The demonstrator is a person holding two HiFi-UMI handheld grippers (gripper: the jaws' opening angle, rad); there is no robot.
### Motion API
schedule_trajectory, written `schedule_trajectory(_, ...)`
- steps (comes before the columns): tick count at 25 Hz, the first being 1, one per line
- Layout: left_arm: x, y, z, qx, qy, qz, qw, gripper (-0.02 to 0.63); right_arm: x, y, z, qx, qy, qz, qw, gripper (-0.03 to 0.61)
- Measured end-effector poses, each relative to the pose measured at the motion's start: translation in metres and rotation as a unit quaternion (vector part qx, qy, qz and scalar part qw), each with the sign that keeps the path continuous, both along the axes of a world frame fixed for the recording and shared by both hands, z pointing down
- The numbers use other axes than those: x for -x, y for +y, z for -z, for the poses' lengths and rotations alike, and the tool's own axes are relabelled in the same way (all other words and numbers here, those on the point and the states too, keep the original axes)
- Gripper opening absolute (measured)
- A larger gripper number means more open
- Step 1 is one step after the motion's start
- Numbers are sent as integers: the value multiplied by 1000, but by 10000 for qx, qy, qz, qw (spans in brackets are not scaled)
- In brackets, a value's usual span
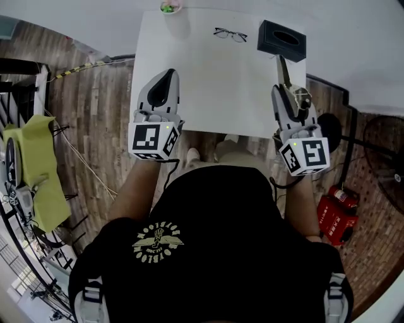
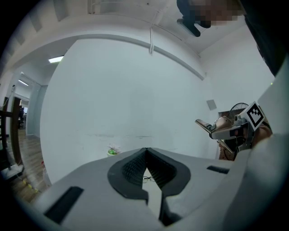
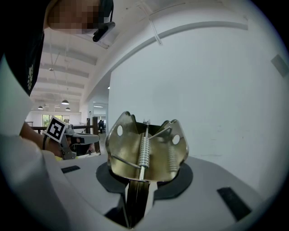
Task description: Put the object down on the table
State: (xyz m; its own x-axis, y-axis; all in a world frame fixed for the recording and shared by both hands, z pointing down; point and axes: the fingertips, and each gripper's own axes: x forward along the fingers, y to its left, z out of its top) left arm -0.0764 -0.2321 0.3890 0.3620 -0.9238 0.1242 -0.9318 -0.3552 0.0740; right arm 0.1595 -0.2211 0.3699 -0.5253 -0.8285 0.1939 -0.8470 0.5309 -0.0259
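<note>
My right gripper (image 1: 285, 94) is shut on a brass-coloured metal spring clamp (image 1: 295, 98), held above the right front corner of the white table (image 1: 208, 88). In the right gripper view the clamp (image 3: 145, 149) stands upright between the jaws of the gripper (image 3: 135, 191), its springs and wide handles showing, with nothing under it in sight. A long thin part of the clamp (image 1: 281, 68) reaches out over the table. My left gripper (image 1: 168, 77) is shut and empty near the left front edge, jaws meeting (image 2: 145, 155). From the left gripper view the clamp (image 2: 211, 127) is seen at the right.
A pair of glasses (image 1: 230, 34) lies at the far middle of the table, and a black tissue box (image 1: 281, 39) stands at the far right. A small green item (image 1: 169, 7) is at the far edge. Red equipment (image 1: 338, 217) stands on the floor to the right.
</note>
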Motion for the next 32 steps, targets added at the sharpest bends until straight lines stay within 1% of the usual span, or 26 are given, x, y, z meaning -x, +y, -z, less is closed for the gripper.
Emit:
schedule_trajectory(7,-29,-21,9,-36,-38,103,9999,6,-26,-27,12,-39,-94,157,9998,103)
schedule_trajectory(12,-46,-37,17,-126,-74,228,9996,6,-46,-44,12,-21,-139,259,9996,103)
schedule_trajectory(17,-61,-47,27,-237,-89,363,9990,6,-57,-57,19,-108,-212,455,9987,103)
schedule_trajectory(21,-72,-51,28,-268,-96,347,9990,6,-67,-65,18,-92,-264,435,9987,103)
schedule_trajectory(27,-66,-58,28,-219,-106,214,9995,6,-62,-72,19,-26,-353,309,9989,103)
schedule_trajectory(32,-49,-65,29,-207,-113,-35,9997,6,-45,-74,14,87,-462,83,9989,103)
